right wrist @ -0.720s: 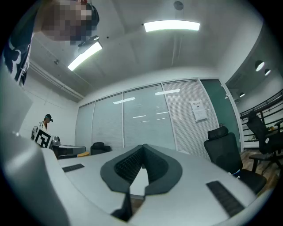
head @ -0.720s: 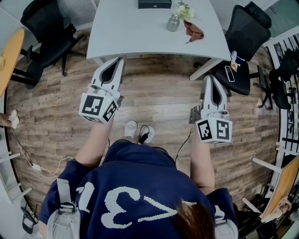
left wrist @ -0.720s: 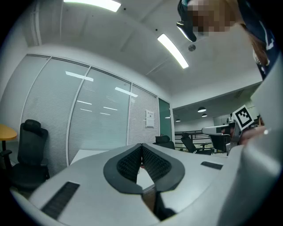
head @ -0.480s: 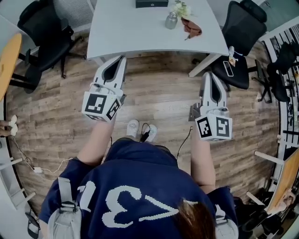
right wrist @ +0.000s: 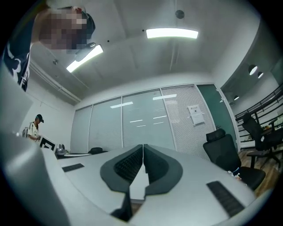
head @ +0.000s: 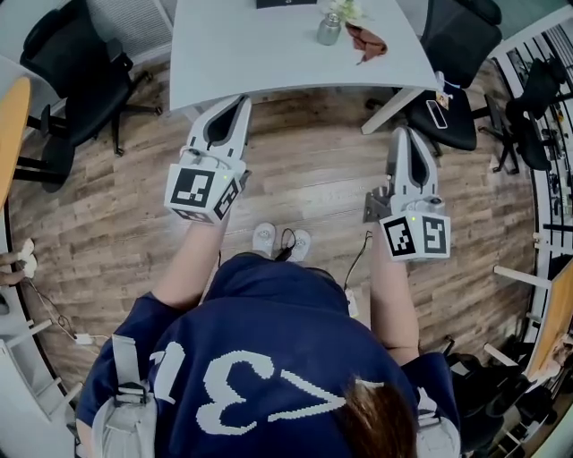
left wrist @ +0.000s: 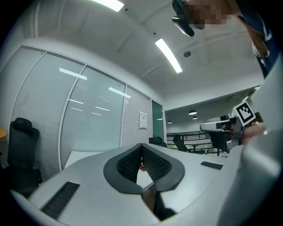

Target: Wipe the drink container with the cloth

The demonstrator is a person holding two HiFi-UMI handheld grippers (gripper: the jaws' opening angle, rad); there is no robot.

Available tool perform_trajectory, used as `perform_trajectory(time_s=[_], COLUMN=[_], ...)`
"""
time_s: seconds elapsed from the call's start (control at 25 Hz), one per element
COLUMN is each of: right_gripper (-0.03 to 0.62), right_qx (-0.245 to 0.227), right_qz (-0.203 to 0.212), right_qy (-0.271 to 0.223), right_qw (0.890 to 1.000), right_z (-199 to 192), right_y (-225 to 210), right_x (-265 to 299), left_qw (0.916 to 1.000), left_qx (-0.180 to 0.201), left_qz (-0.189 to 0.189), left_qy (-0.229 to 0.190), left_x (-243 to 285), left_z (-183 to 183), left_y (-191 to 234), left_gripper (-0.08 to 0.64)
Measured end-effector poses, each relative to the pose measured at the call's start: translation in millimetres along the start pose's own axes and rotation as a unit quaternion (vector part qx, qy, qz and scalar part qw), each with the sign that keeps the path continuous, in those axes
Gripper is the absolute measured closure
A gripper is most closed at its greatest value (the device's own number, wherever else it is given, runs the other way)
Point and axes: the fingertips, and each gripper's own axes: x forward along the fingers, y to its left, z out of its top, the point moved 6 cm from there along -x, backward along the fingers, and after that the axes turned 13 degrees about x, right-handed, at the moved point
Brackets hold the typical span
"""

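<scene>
Standing a bit back from the white table, the person has both grippers held out over the wood floor, and neither one is anywhere near the task stuff.

The left gripper is closed with nothing in it. In its own view the two black ribbed pads meet at the tips and there's only room behind them. It points about level toward the table edge, with its tip just short of the near edge in the head view. The right gripper is the same, jaws pressed together and empty, and it's tipped up slightly. It sits further back from the table than the left one.

The container is a small metallic thing standing upright near the far side of the table, right of centre. The reddish-brown cloth lies crumpled on the tabletop just to its right. They're very close, but I can't tell if they actually touch. Some pale flowers sit just behind the container, and a dark box is cut off at the top edge of the picture.

Black office chairs stand on both sides, one on the left and one on the right with a small dark flat item on its seat. The person's white shoes are down between the two arms, with a cable running across the floor next to them.

In the right gripper view there's another person in a cap, way off at the left.
</scene>
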Motion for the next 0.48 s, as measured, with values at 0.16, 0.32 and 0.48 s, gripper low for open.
perform_trajectory(time_s=[0.16,0.32,0.48], right_gripper=[0.566,0.566,0.566], right_qx=[-0.008,-0.004,-0.005], right_qz=[-0.016,-0.026,-0.024], right_qy=[-0.002,-0.004,0.002], right_qw=[1.0,1.0,1.0], right_z=[-7.2,-15.7,-22.3], right_y=[12.1,19.9,21.3], right_x=[4.9,8.6,23.2], left_qw=[0.9999,0.9997,0.9997], left_qx=[-0.006,-0.001,-0.005], left_qz=[-0.012,-0.024,-0.026], left_qy=[0.001,-0.001,0.002], left_x=[-2.6,-3.7,3.4], left_z=[-8.0,-12.5,-21.6], left_y=[16.1,26.6,36.0], left_gripper=[0.543,0.543,0.543])
